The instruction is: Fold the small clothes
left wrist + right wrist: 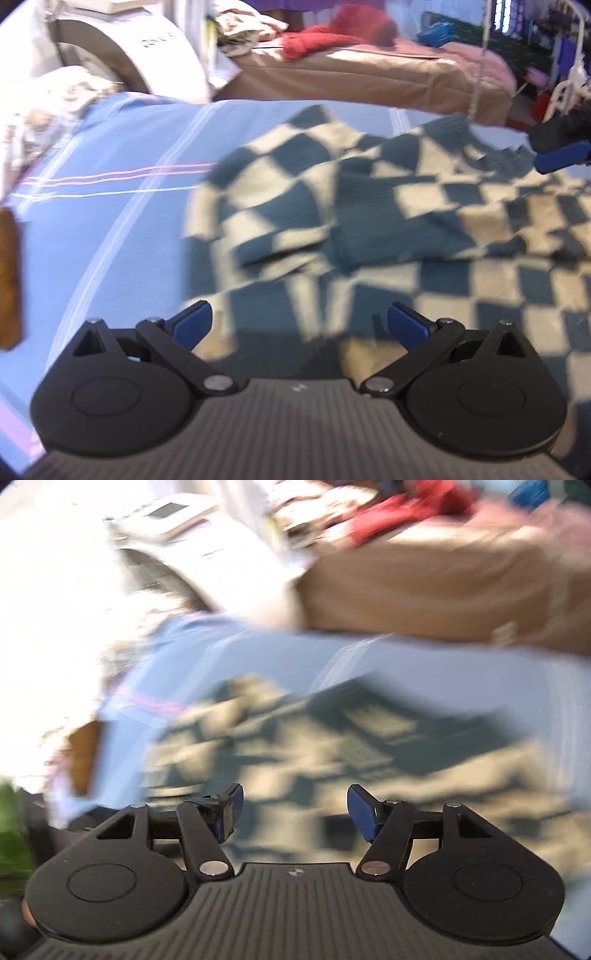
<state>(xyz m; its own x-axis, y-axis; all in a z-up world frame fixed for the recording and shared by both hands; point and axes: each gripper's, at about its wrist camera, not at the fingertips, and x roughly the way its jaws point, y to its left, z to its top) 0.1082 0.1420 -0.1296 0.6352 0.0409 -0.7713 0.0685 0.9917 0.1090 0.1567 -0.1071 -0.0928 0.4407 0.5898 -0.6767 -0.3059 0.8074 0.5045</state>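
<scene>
Left tongs (299, 325) and right tongs (293, 812) both agape, empty.

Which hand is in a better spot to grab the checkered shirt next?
Probably the left. The left hand-held gripper is open right over the checkered shirt, near its folded-in sleeve. The right hand-held gripper is open too, but its view is very blurred.

bright daylight | R view heavy motion blur | upper-left blown out | fisheye edges
</scene>
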